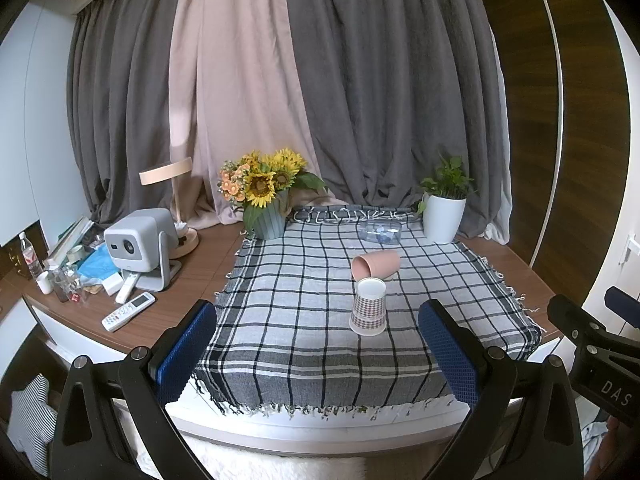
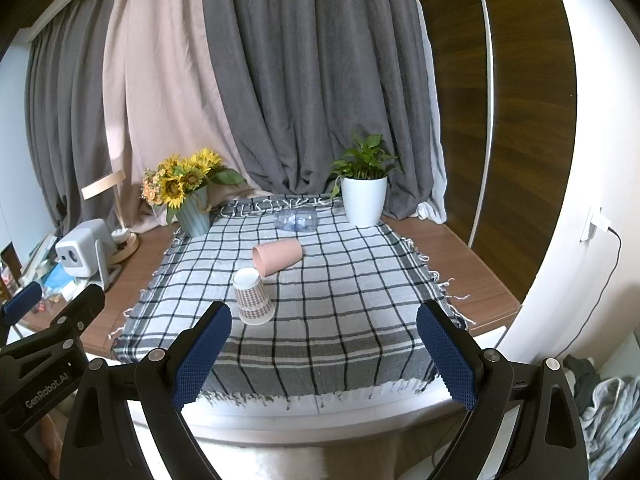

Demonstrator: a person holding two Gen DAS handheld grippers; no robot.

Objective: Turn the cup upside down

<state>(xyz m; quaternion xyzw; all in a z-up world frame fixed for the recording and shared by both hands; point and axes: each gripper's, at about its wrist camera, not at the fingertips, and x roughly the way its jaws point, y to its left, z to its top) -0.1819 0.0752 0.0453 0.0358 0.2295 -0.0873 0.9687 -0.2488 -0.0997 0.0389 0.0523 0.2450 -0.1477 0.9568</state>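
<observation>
A checked paper cup (image 1: 369, 307) stands upside down, wide rim on the plaid cloth (image 1: 304, 340); it also shows in the right wrist view (image 2: 252, 296). A pink cup (image 1: 376, 265) lies on its side just behind it, mouth to the left, seen too in the right wrist view (image 2: 277, 256). A clear glass cup (image 1: 380, 232) lies on its side farther back (image 2: 296, 220). My left gripper (image 1: 318, 356) is open and empty, near the table's front edge. My right gripper (image 2: 324, 354) is open and empty, likewise at the front edge.
A sunflower vase (image 1: 269, 216) stands at the cloth's back left and a white plant pot (image 1: 443, 218) at the back right. A projector (image 1: 134, 246), lamp, remotes (image 1: 127, 312) and clutter fill the left of the table. Curtains hang behind.
</observation>
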